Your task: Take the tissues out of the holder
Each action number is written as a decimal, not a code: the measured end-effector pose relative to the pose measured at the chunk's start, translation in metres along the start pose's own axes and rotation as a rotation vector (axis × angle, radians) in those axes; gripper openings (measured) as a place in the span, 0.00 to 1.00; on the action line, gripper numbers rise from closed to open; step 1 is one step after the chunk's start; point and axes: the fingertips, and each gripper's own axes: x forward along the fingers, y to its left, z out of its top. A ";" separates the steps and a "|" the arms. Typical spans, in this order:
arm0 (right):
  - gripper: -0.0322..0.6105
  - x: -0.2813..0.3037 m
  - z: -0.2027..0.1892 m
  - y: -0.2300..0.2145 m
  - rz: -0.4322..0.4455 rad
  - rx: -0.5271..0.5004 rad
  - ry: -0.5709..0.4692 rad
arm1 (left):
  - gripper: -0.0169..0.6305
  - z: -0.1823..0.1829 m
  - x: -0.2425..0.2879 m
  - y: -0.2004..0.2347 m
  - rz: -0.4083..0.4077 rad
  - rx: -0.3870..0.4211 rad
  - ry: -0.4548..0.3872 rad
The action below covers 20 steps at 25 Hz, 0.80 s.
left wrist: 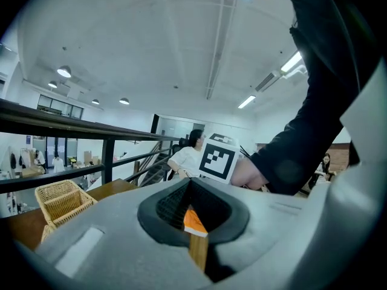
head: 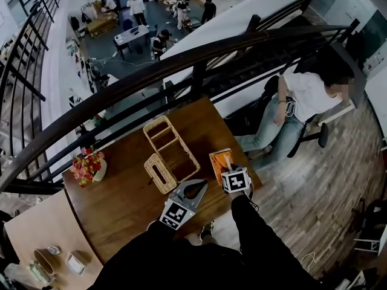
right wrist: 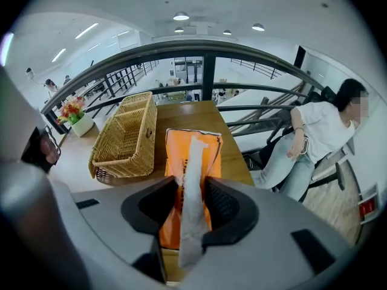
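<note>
Orange tissue pack (right wrist: pixel 172 162): out of the wicker holder (right wrist: pixel 115 162), lying flat on the wooden table (head: pixel 121 204) just beside it, near the table's edge. Tissue (right wrist: pixel 193 156): one white sheet drawn up out of the pack's slit, running between the jaws of the right gripper (right wrist: pixel 192 185), which are closed partway and appear to pinch it. Left gripper (left wrist: pixel 190 207): jaws pressed together at the tips, nothing held, pointed toward the pack. Wicker lid (head: pixel 160 173): off, resting against the holder's near end. Progress, by judgement: the removal looks essentially done, and only the drawing of the sheet is in hand. Not determinable: whether the sheet is free of the pack; the holder's whole floor; the right jaws from the head view, covered by the marker cube. The left gripper view shows only a sliver of the pack.
</note>
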 end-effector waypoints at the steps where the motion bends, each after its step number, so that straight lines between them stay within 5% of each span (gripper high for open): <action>1: 0.28 0.002 -0.002 0.000 0.002 0.003 0.001 | 0.02 -0.002 0.002 -0.001 -0.006 -0.001 0.005; 20: 0.29 0.044 -0.023 0.001 0.006 0.009 0.031 | 0.02 -0.021 0.012 0.006 -0.035 -0.026 0.046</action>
